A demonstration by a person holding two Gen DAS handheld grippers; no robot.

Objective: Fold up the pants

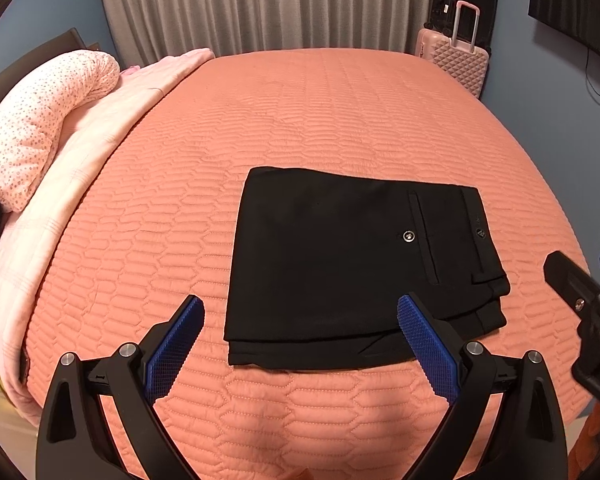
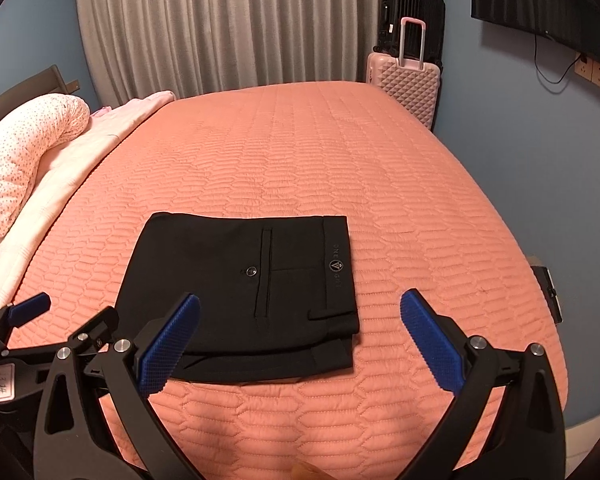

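While your left tool (image 1: 300,312) and right tool (image 2: 300,312) both hang spread wide above the near edge of the bed, neither touches the black trousers (image 1: 352,264). These lie folded into a flat rectangle on the salmon quilted bedspread (image 1: 300,112), back pocket button (image 1: 408,236) facing up, waistband toward your right. Your left tool's right blue pad (image 1: 424,344) overlaps the trousers' near edge in view.

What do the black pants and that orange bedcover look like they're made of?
The folded black pants look like smooth, matte woven cloth, perhaps a suiting blend: crisp edges, no sheen. The orange quilted bedcover looks like padded stitched fabric, its puffed rows of stitching showing.
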